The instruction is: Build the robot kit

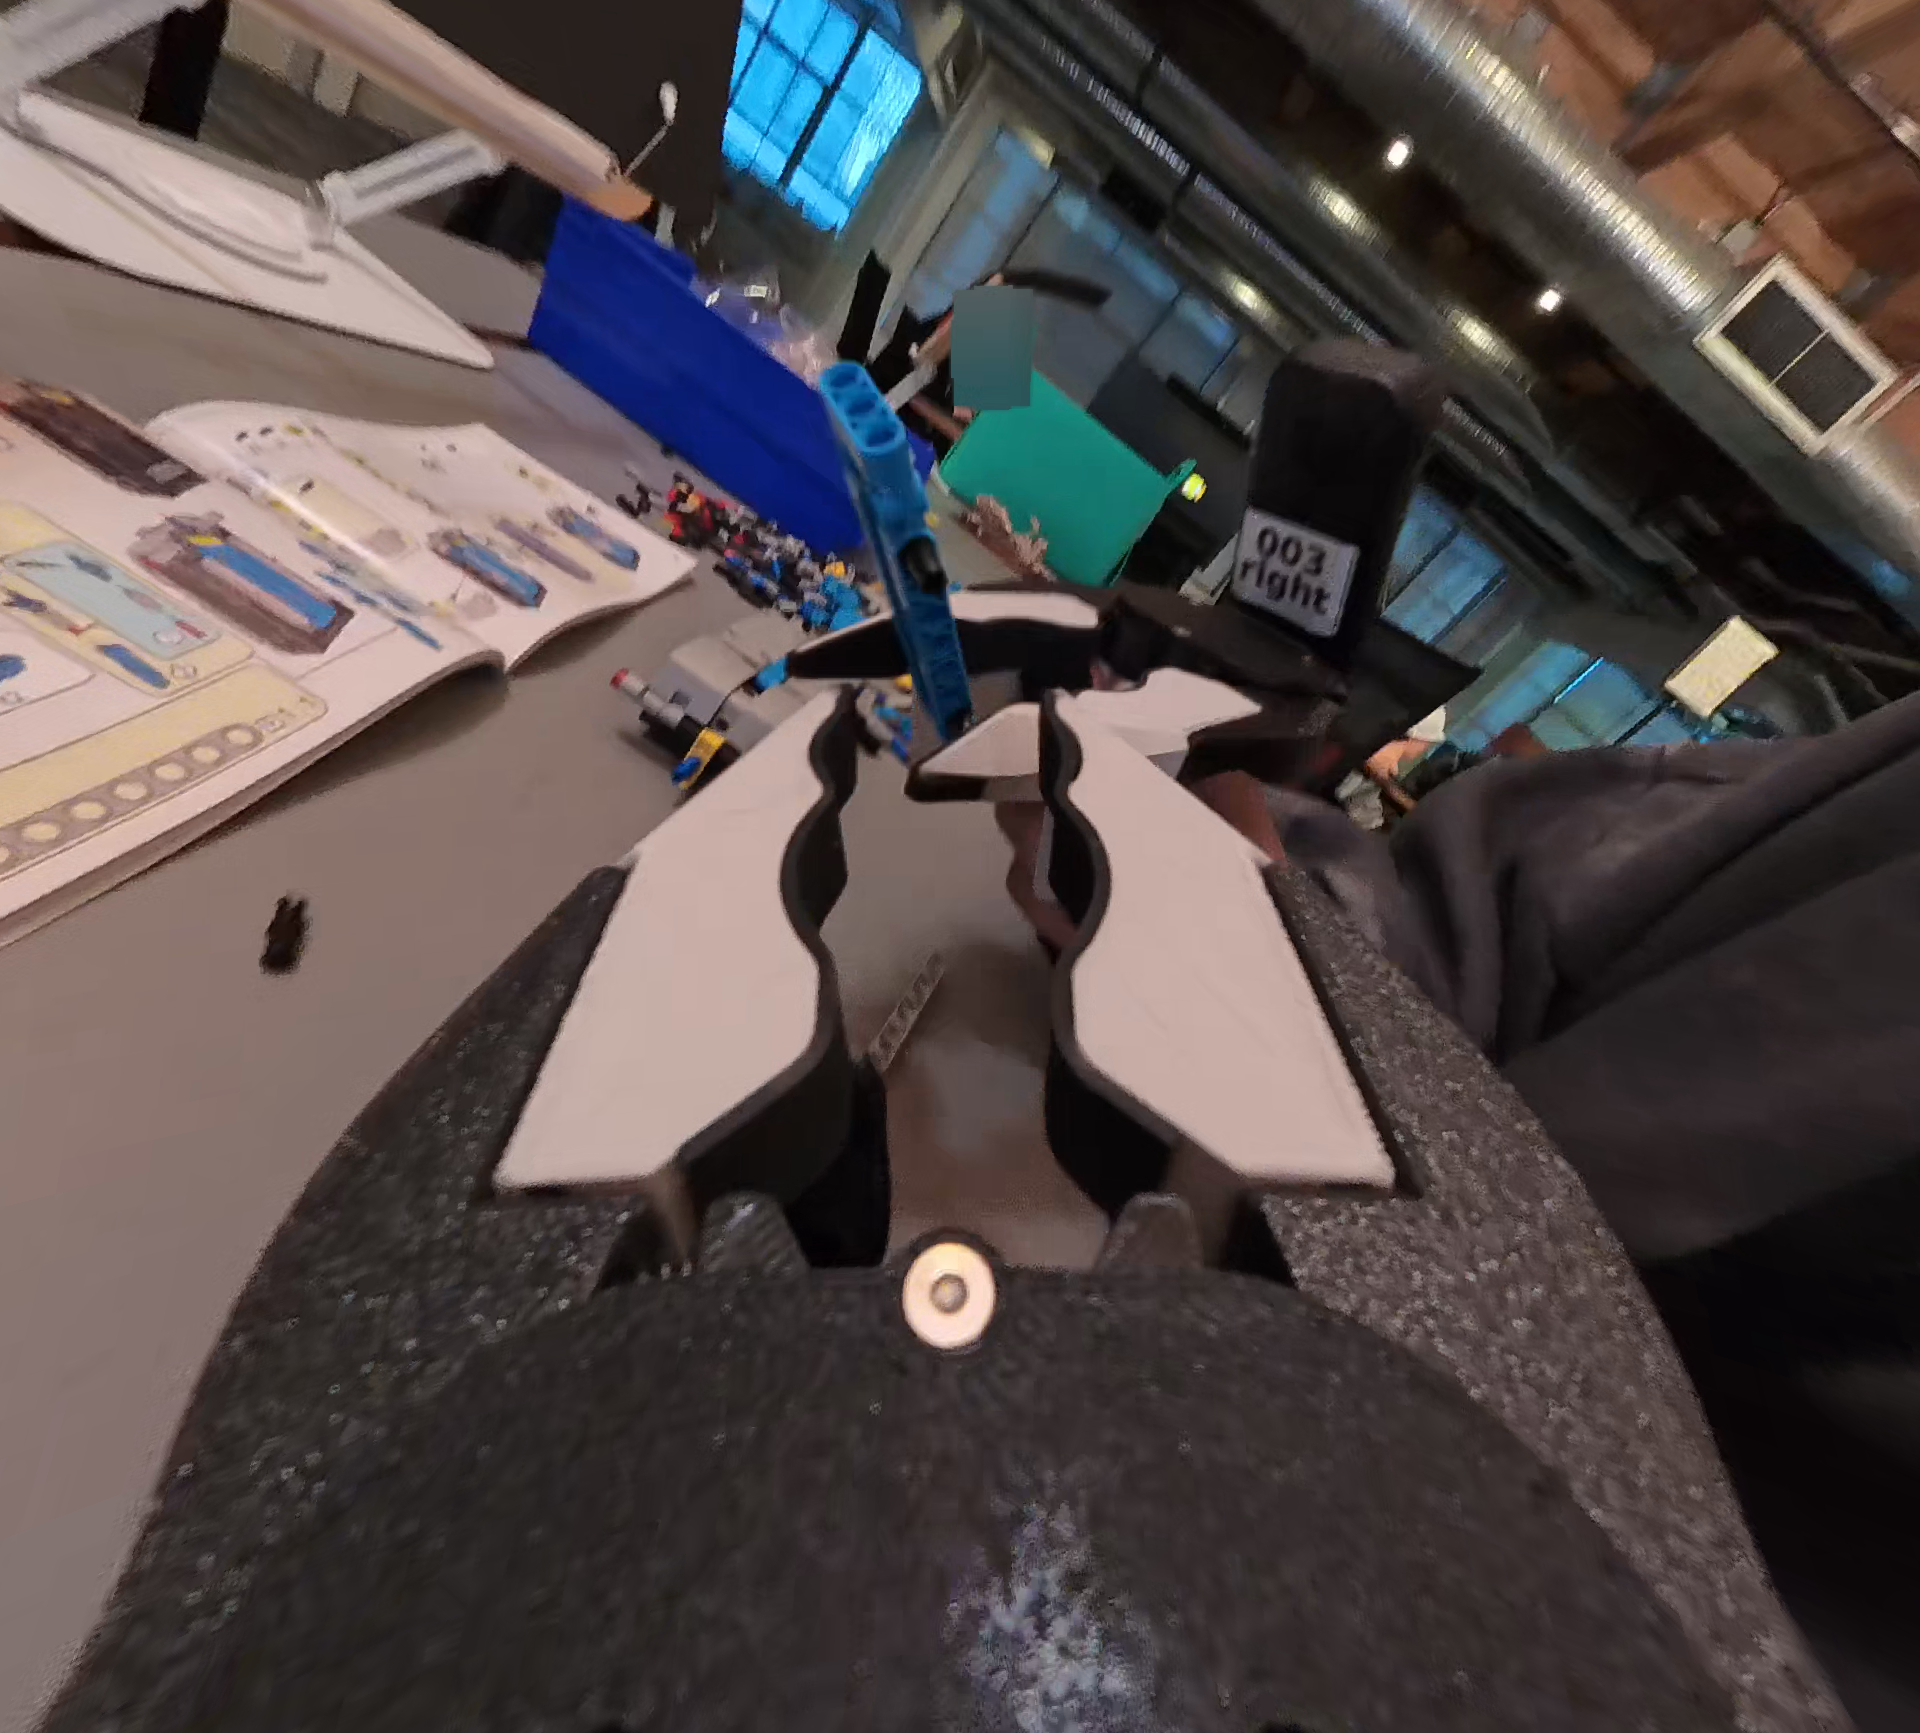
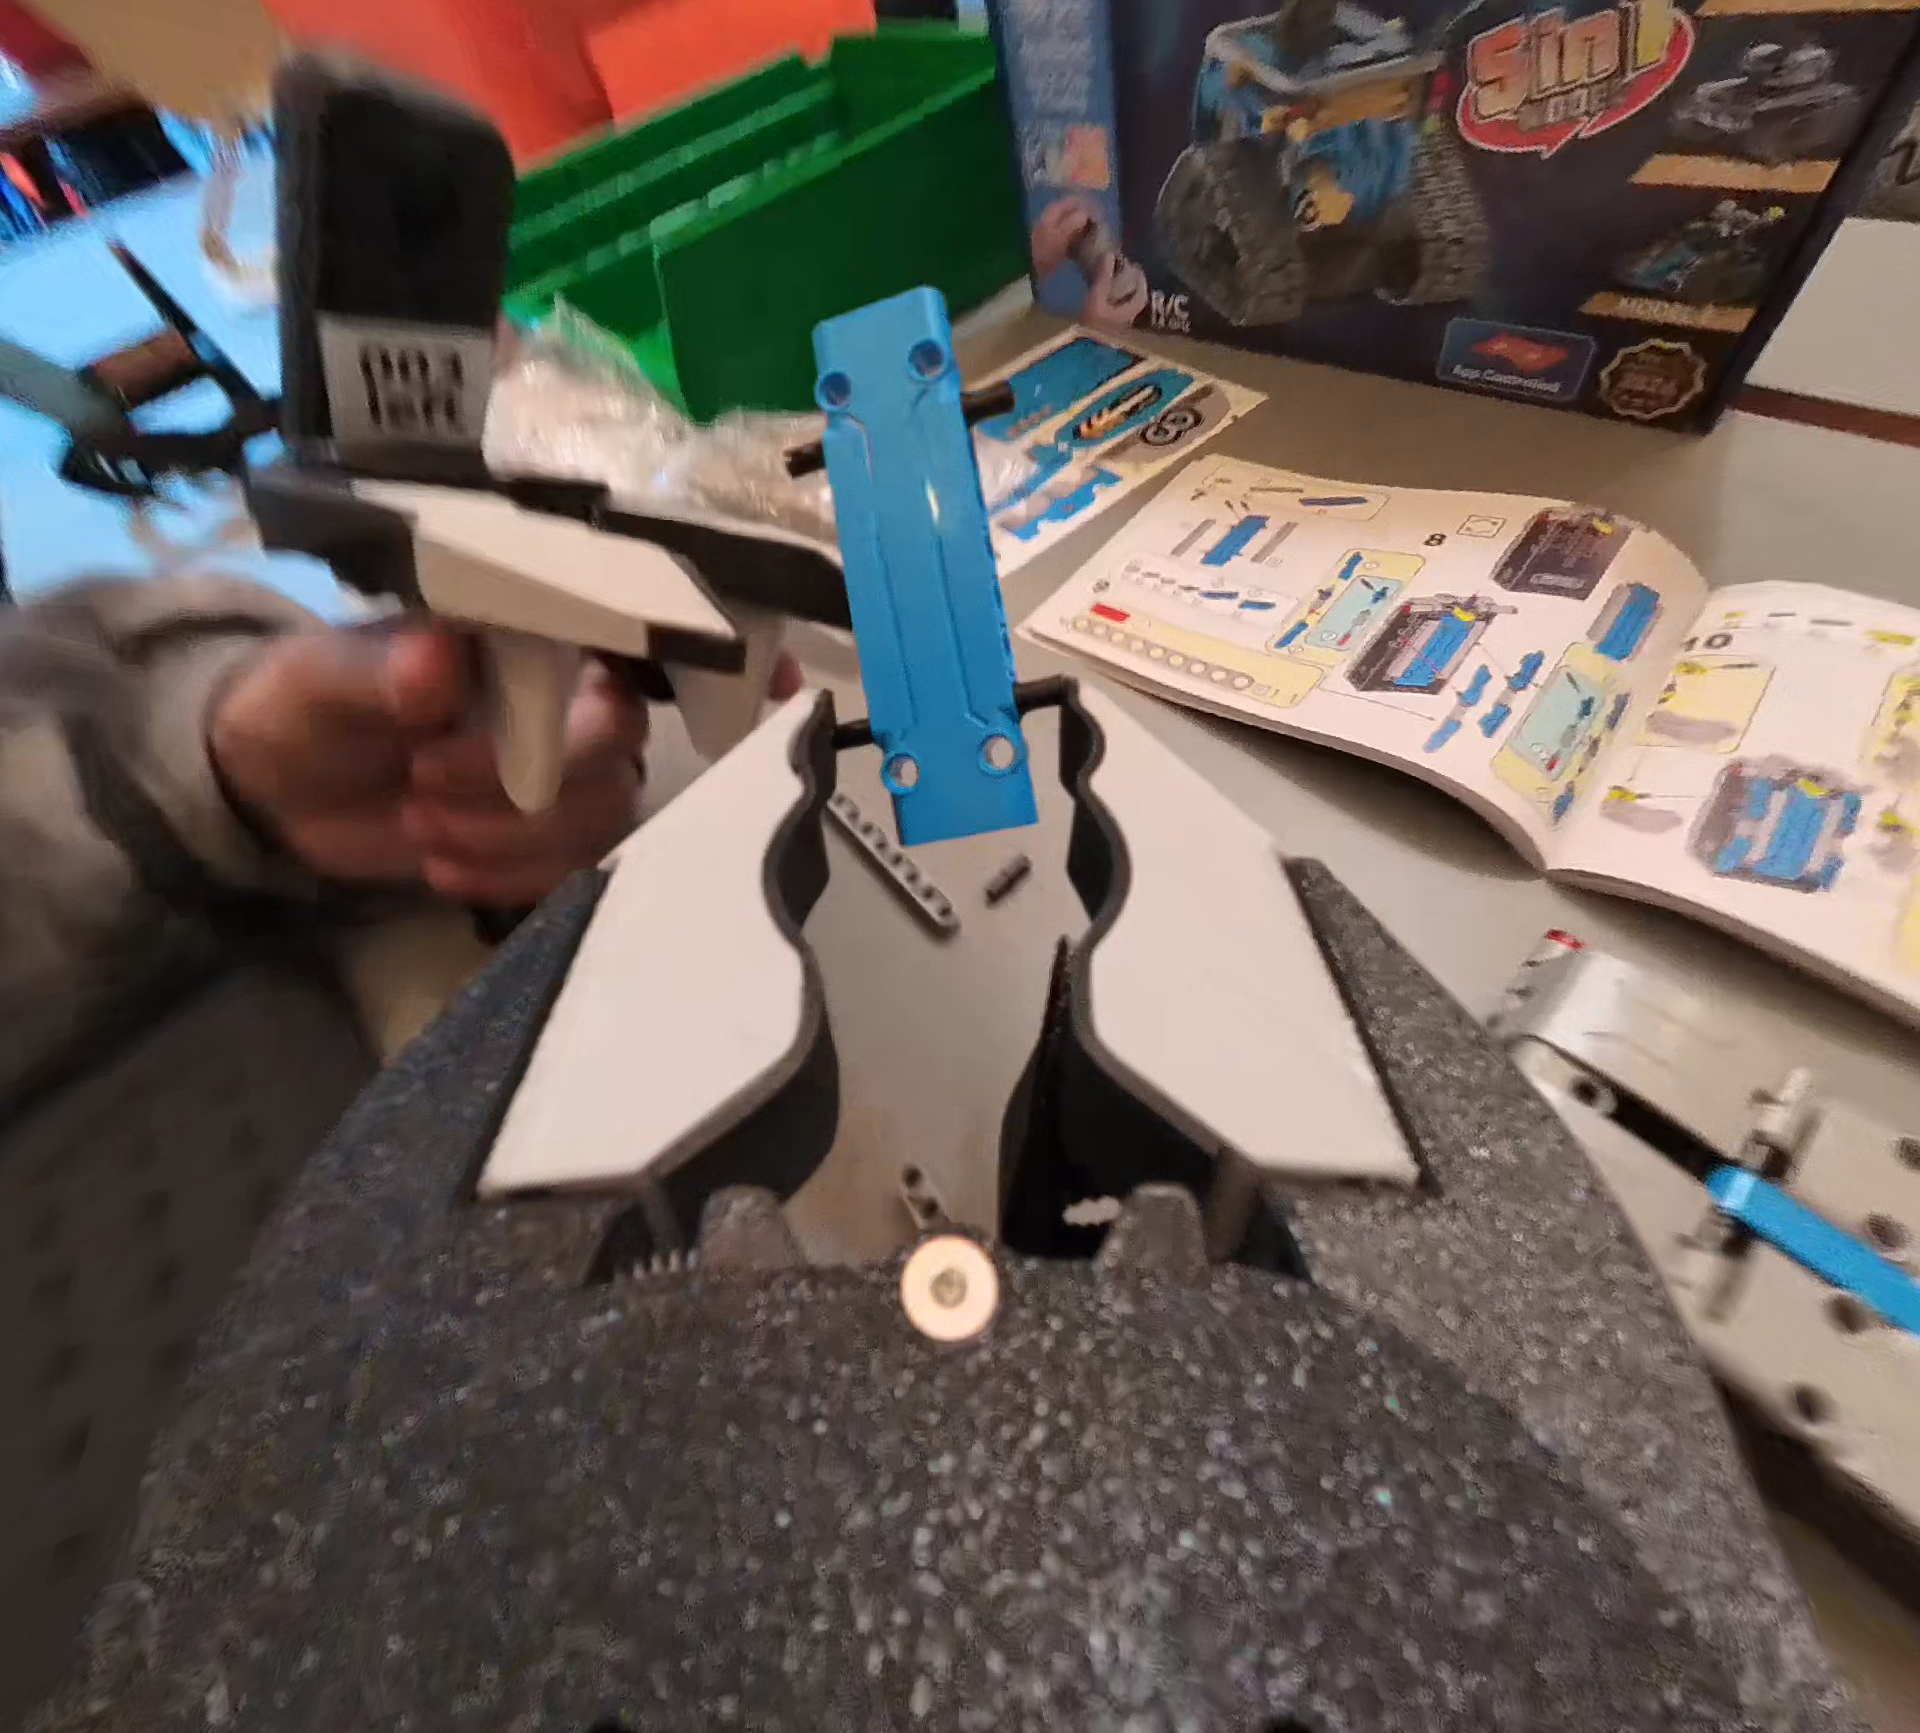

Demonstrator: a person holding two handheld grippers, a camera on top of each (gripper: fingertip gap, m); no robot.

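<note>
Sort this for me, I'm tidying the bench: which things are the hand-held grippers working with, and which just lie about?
In use: blue panel, clamped in the right hand-held gripper; left hand-held gripper, open, close beside it.
Lying about: open instruction booklet, sticker sheet, toy box, green bin, grey beam, black pin, grey assembly.

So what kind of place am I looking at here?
Probably a workbench in a converted industrial loft or workshop: exposed metal ductwork runs overhead, while an open instruction booklet, a toy kit's box and loose building pieces cover the grey table.
</note>
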